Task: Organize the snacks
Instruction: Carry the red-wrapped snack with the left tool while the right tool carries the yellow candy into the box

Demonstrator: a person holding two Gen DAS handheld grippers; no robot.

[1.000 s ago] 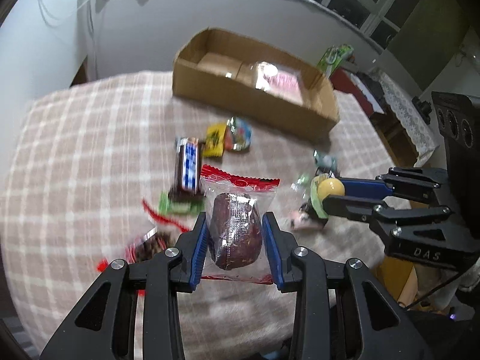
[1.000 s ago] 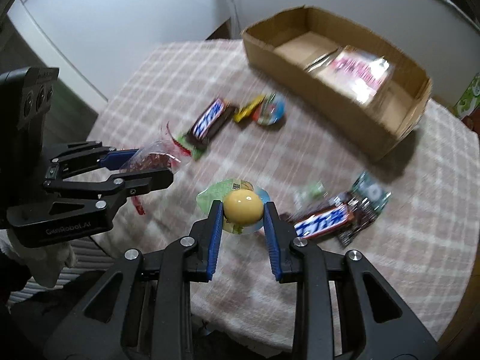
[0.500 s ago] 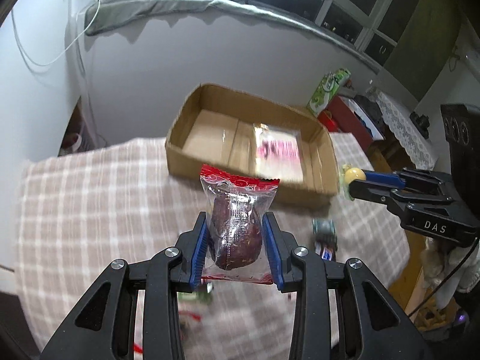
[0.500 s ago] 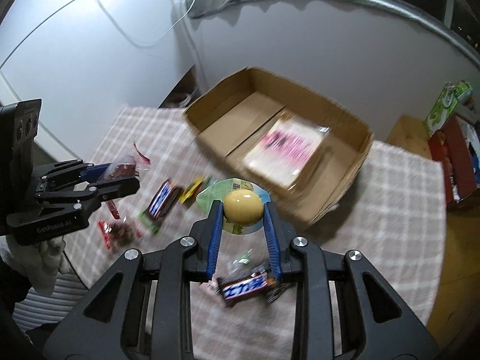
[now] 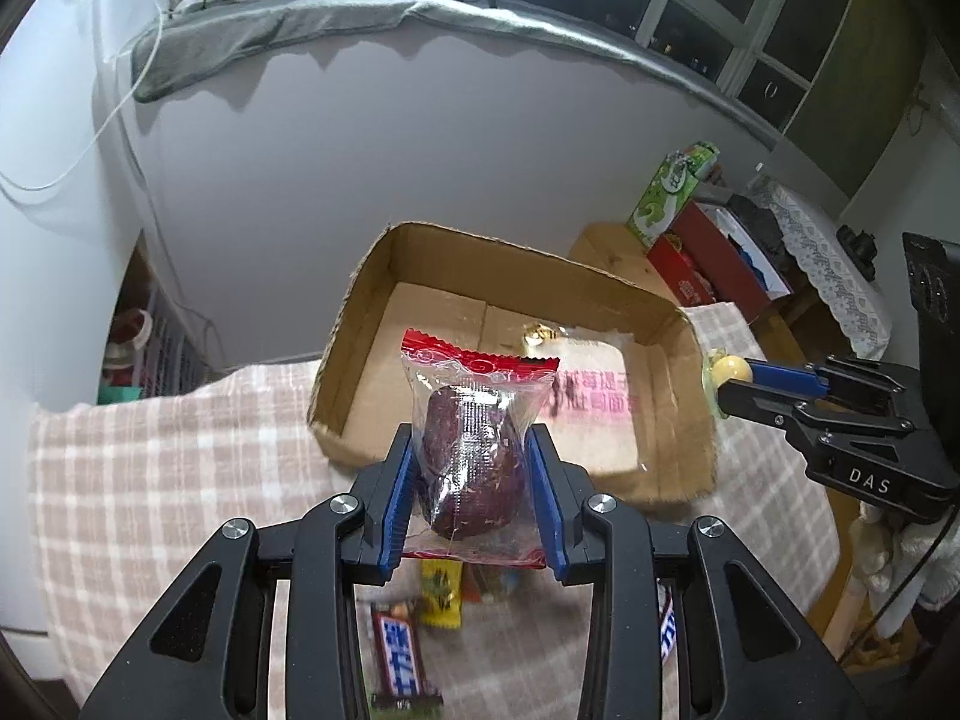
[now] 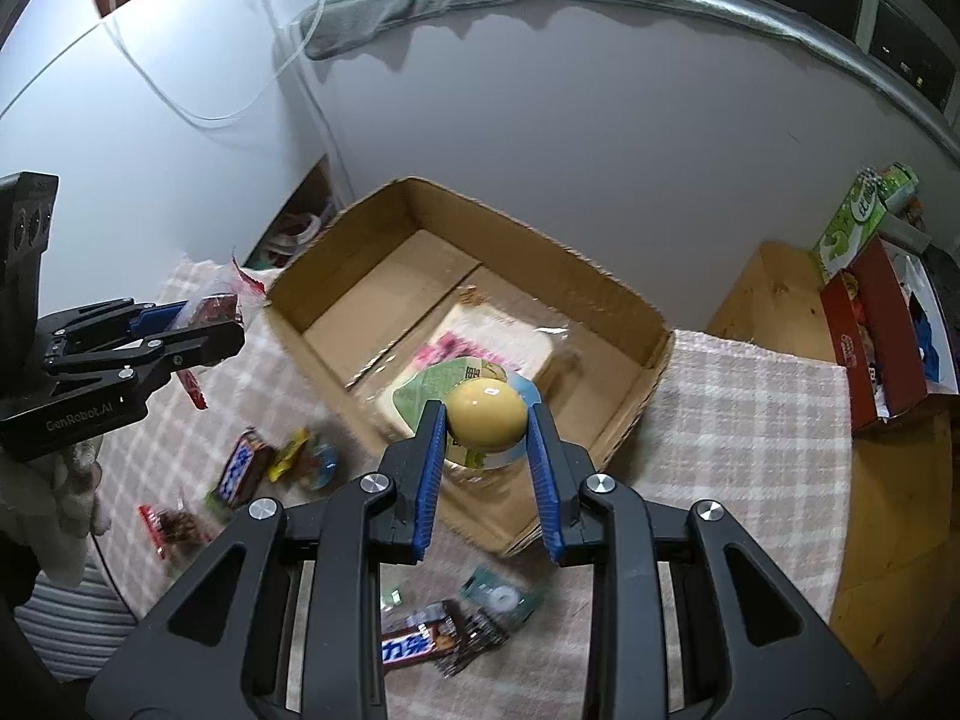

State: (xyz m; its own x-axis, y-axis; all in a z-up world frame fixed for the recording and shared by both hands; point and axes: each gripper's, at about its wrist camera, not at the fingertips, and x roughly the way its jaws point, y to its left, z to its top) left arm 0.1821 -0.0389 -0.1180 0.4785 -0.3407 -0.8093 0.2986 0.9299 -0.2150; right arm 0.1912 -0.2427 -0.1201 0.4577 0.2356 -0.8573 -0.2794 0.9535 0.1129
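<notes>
both grippers loaded: left gripper point(image 5: 474, 468) pinches wrapped snack point(image 5: 471, 450), right gripper point(image 6: 486, 420) yellow cup point(image 6: 486, 414) (above box point(image 6: 600, 294)).

Matt cardboard box point(image 5: 384, 276), glossy clear plastic wrapper point(image 5: 474, 420), checked cloth tablecloth point(image 5: 150, 480).

A lived-in room of a home. The table point(image 5: 150, 480) wears a soft pink-and-white checked cloth, with wrapped snacks point(image 6: 243, 468) scattered near its front edge and a cardboard box point(image 5: 684, 420) at its far edge. Behind runs a plain white wall point(image 5: 420, 150) below a grey-draped sill point(image 5: 300, 18) and dark windows point(image 5: 750, 12). A lace-covered side cabinet point(image 5: 840, 276) and grocery cartons point(image 6: 858, 222) stand beyond the table's right edge.
</notes>
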